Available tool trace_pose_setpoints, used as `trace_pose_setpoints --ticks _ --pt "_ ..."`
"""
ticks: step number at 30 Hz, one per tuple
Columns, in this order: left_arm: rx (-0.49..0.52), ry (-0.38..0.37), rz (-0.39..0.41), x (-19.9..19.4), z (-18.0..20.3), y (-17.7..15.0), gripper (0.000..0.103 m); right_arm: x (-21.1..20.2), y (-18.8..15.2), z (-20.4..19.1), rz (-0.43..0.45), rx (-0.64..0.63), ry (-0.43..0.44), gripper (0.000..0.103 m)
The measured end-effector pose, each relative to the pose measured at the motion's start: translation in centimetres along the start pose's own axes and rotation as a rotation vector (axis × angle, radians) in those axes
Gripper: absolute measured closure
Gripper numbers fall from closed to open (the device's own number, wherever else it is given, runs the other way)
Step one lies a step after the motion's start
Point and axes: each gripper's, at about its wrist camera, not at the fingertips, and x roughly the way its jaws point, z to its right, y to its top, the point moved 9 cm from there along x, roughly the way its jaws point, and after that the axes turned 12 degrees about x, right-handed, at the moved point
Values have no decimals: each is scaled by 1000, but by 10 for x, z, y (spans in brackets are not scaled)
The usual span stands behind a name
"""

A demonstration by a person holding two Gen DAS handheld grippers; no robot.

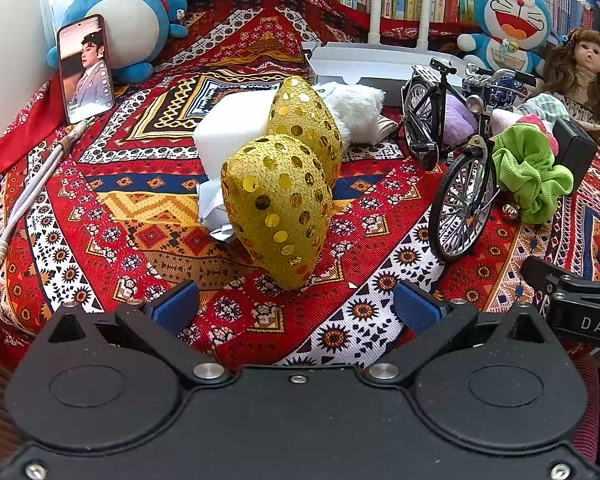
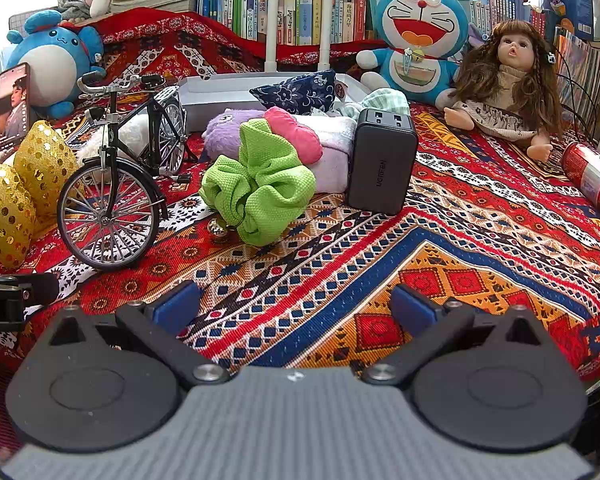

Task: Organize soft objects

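Note:
Two gold sequinned soft pieces (image 1: 278,204) lie on the patterned cloth just ahead of my left gripper (image 1: 296,306), which is open and empty. A white foam block (image 1: 230,128) and white fluffy toy (image 1: 356,110) sit behind them. In the right wrist view, a green scrunchie (image 2: 256,188) lies ahead of my right gripper (image 2: 296,306), which is open and empty. Behind it are a pink soft piece (image 2: 296,134), a purple plush (image 2: 226,132) and a blue patterned pouch (image 2: 300,92). A white tray (image 2: 220,96) stands at the back.
A model bicycle (image 2: 120,176) stands between the gold pieces and the scrunchie. A black charger (image 2: 382,168), a doll (image 2: 504,88), a can (image 2: 592,178), a phone (image 1: 86,68), two blue plush toys (image 2: 416,36) and bookshelves surround the cloth.

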Motion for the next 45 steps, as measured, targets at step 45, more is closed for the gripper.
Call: trace_pose_setpoints --ticks 45 --pt "23 -34 58 -2 -3 -1 0 1 0 2 49 -9 36 0"
